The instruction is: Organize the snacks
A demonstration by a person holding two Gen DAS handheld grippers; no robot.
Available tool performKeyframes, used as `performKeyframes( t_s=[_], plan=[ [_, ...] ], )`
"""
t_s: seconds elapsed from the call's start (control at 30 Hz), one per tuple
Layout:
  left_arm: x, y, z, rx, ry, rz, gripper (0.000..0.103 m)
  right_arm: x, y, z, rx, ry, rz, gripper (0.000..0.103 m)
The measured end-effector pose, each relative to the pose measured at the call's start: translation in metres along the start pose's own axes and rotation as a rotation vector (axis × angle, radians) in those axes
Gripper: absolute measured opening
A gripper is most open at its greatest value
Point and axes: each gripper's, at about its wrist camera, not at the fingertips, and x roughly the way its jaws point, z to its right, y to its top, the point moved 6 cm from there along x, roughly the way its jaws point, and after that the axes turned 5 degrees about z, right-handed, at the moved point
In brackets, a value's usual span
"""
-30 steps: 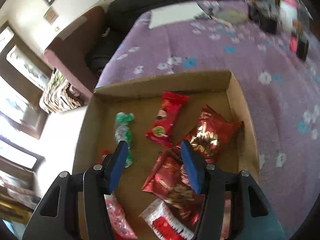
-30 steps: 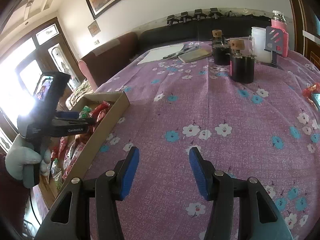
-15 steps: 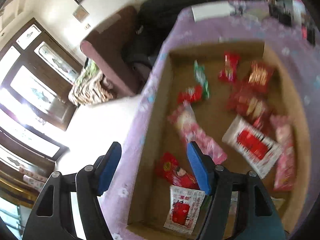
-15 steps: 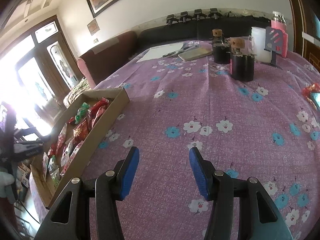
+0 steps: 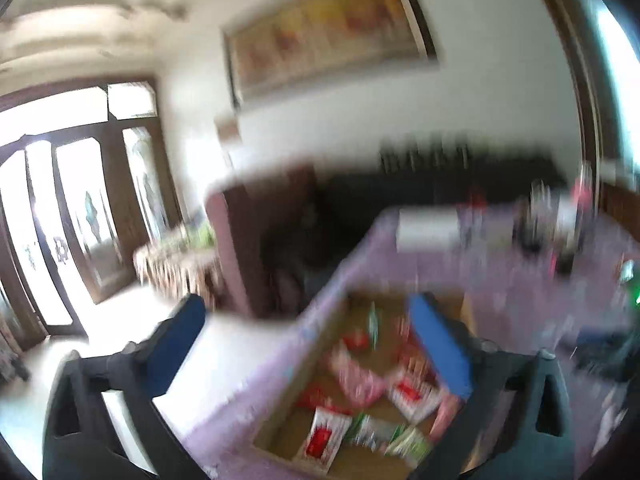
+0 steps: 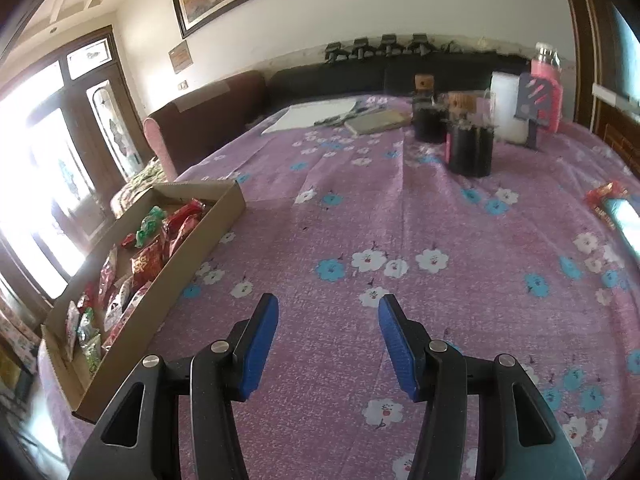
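A shallow cardboard box (image 6: 228, 210) lies at the left edge of the table, filled with several red, pink and green snack packets (image 6: 146, 258). It also shows, blurred, in the left wrist view (image 5: 320, 336). My left gripper (image 5: 308, 320) is open and empty, raised off the table's left corner, behind the box's near end. My right gripper (image 6: 328, 312) is open and empty, low over the purple flowered tablecloth (image 6: 400, 208), right of the box. A red snack packet (image 6: 604, 194) lies at the far right edge.
Two dark jars (image 6: 470, 148) with cork lids, a white container (image 6: 506, 108), a pink bottle (image 6: 546, 80), a white sheet (image 6: 316, 116) and a notebook (image 6: 376, 122) stand at the table's far side. A dark sofa (image 6: 240, 96) lies beyond.
My left gripper has pulled up and back from inside the box and tilted towards the room; its view is now blurred. It has left the right wrist view. My right gripper has stayed still.
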Motion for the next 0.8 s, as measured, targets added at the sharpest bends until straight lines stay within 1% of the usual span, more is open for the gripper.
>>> performKeyframes(
  t_s=[0.03, 0.07, 0.1, 0.13, 0.17, 0.23, 0.33, 0.4, 0.53, 0.63, 0.67, 0.7, 0.8],
  plan=[
    [-0.011, 0.004, -0.005, -0.023, 0.011, 0.044, 0.103, -0.002, 0.000, -0.003, -0.019, -0.010, 0.004, 0.054],
    [-0.019, 0.006, -0.010, -0.046, 0.030, 0.070, 0.103, -0.003, 0.000, -0.006, -0.031, -0.015, 0.006, 0.054],
    [-0.025, 0.005, -0.015, -0.066, 0.064, 0.068, 0.103, -0.007, -0.001, -0.012, -0.038, -0.009, 0.008, 0.054],
    [-0.026, 0.004, -0.015, -0.071, 0.077, 0.052, 0.103, -0.011, -0.001, -0.017, -0.041, 0.004, 0.011, 0.054],
    [-0.025, 0.002, -0.014, -0.072, 0.074, 0.027, 0.103, -0.019, -0.002, -0.025, -0.045, 0.021, 0.019, 0.054],
    [-0.019, -0.010, -0.009, -0.088, 0.023, -0.046, 0.103, -0.034, -0.004, -0.039, -0.049, 0.055, 0.037, 0.054],
    [-0.006, -0.035, 0.001, -0.143, -0.033, -0.170, 0.103, -0.055, -0.011, -0.064, -0.054, 0.124, 0.051, 0.063],
    [-0.001, -0.052, 0.009, -0.161, -0.052, -0.240, 0.103, -0.068, -0.017, -0.083, -0.083, 0.153, 0.060, 0.063],
    [-0.003, -0.071, 0.014, -0.173, -0.063, -0.308, 0.103, -0.081, -0.034, -0.116, -0.160, 0.176, 0.064, 0.067],
    [-0.002, -0.077, 0.014, -0.181, -0.063, -0.338, 0.103, -0.082, -0.049, -0.135, -0.183, 0.203, 0.038, 0.067],
    [0.000, -0.080, 0.013, -0.185, -0.055, -0.356, 0.103, -0.080, -0.053, -0.141, -0.193, 0.211, 0.025, 0.067],
    [-0.005, -0.086, 0.007, -0.187, -0.044, -0.370, 0.103, -0.079, -0.056, -0.145, -0.203, 0.211, 0.019, 0.067],
    [-0.001, -0.094, -0.001, -0.188, 0.010, -0.409, 0.103, -0.076, -0.063, -0.153, -0.241, 0.198, 0.004, 0.067]
  ],
)
